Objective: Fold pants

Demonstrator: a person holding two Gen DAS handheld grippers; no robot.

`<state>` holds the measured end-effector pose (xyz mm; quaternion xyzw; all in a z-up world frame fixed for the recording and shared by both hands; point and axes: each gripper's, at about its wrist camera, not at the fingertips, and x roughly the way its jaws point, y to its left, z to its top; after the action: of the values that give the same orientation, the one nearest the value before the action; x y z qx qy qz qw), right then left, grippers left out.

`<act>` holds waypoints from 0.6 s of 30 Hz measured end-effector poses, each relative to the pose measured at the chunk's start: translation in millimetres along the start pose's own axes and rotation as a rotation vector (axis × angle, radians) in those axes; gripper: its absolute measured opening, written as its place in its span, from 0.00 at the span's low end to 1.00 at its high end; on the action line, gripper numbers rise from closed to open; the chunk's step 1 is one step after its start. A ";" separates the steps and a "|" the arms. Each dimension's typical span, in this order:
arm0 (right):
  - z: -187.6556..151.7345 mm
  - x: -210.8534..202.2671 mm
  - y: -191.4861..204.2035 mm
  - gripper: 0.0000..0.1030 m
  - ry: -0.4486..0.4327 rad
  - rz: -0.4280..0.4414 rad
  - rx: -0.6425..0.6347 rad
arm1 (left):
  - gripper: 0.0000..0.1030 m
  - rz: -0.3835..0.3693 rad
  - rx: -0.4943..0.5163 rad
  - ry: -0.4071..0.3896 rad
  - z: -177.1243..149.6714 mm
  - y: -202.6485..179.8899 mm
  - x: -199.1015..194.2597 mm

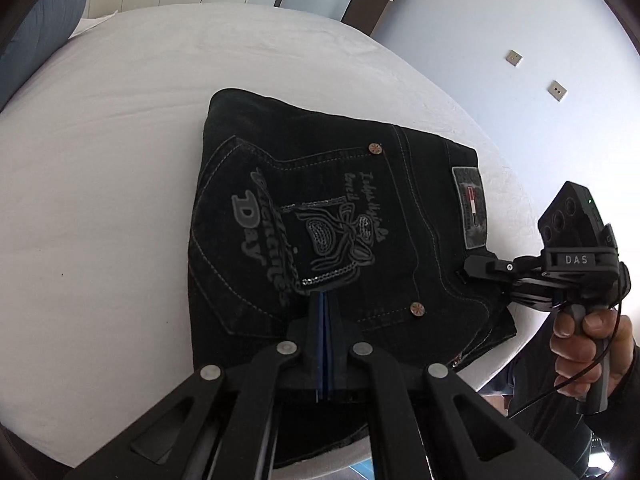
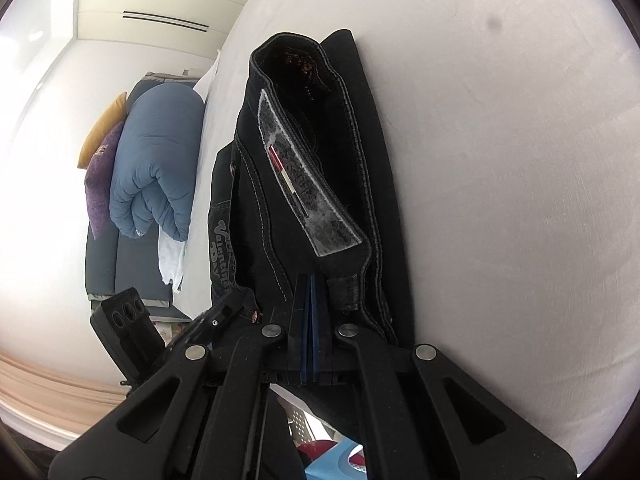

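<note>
White bed [image 1: 120, 160] with the folded pants [image 1: 320, 208] dead centre. Left hand-held gripper [image 1: 324, 300] sits closed at 6 o'clock, right hand-held gripper [image 1: 470, 268] closed at 3, by the waistband. Snagging denim could easily undo that fold.

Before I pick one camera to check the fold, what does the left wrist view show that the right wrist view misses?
Left wrist only: the embroidered back pocket lying flat, and the hand holding the right hand-held gripper. Right wrist only: the open waistband seen end-on, and the blue duvet beyond the bed. Both: the folded black pants with their grey waist patch on the white bed.
</note>
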<state>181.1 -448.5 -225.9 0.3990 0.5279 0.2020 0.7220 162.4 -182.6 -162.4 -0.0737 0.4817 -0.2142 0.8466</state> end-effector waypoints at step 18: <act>-11.6 -38.9 46.0 0.05 -0.018 0.115 -0.155 | 0.02 0.048 0.017 0.026 7.8 -5.0 11.3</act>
<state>162.3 -444.4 -167.7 0.3733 0.4804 0.2797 0.7427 172.6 -192.7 -165.5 -0.0519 0.4924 -0.1989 0.8457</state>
